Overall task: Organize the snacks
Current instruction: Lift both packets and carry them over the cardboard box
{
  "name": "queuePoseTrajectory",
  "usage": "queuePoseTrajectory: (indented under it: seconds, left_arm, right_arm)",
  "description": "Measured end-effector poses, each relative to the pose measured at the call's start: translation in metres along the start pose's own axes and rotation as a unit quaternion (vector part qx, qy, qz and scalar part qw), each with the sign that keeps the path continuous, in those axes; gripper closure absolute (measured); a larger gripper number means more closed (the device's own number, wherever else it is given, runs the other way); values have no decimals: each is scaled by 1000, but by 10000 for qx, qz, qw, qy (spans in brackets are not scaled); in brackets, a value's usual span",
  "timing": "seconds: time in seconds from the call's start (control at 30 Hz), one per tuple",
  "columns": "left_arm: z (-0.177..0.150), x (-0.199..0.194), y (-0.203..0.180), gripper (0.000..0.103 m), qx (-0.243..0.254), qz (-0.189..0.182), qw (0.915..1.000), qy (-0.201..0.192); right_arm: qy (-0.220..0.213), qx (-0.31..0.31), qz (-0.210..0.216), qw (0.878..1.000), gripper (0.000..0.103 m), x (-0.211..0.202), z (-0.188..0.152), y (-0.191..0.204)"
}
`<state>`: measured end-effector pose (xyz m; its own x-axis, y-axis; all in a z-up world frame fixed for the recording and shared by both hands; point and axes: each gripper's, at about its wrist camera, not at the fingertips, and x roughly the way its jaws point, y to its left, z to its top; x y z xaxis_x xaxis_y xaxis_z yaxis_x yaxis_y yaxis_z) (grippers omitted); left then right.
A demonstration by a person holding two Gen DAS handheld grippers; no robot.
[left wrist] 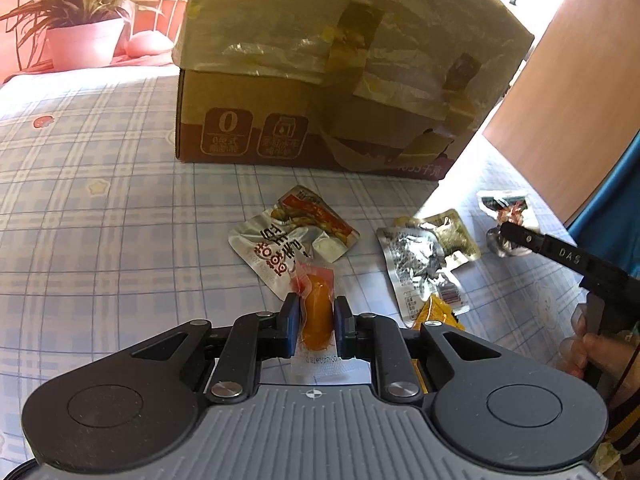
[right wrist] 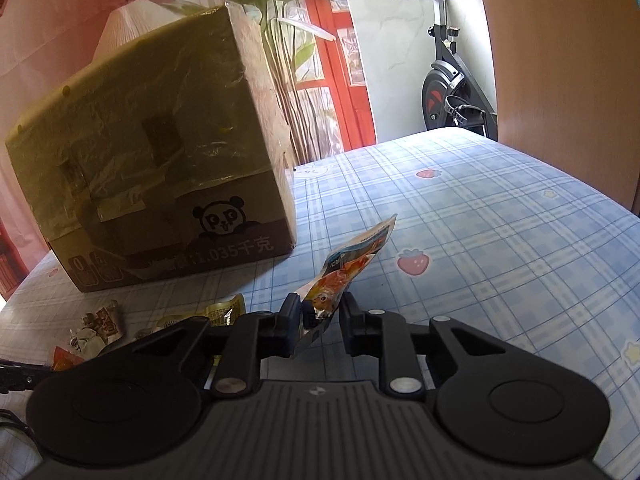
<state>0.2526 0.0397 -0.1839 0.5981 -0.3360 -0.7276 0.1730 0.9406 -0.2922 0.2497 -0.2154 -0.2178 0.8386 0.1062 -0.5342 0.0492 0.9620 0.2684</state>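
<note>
My left gripper (left wrist: 316,312) is shut on a clear packet with an orange snack (left wrist: 317,322), held just above the checked tablecloth. Ahead of it lie a white and red snack packet (left wrist: 280,246), a silver foil packet (left wrist: 420,268) and a small yellow packet (left wrist: 438,314). My right gripper (right wrist: 320,312) is shut on the lower end of a colourful snack packet (right wrist: 352,264), which sticks up and to the right. In the left wrist view the right gripper's black finger (left wrist: 560,252) reaches a crumpled packet (left wrist: 506,210) at the right.
A taped cardboard box (left wrist: 320,92) stands at the back of the table; it also shows in the right wrist view (right wrist: 160,168). A potted plant (left wrist: 84,28) sits far left. A wooden chair back (left wrist: 580,100) stands at the right. An exercise bike (right wrist: 448,72) is beyond the table.
</note>
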Motion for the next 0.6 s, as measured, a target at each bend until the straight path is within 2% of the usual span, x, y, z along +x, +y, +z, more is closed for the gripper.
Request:
queuePoseTrajectory:
  seconds: [0.33, 0.6]
  left_arm:
    - [8, -18, -3, 84, 47, -46, 9993, -370]
    - [30, -55, -4, 84, 202, -38, 9956, -917]
  right_arm:
    - [-35, -47, -23, 10000, 80, -2, -1, 3]
    - [-223, -155, 52, 9996, 80, -17, 9, 8]
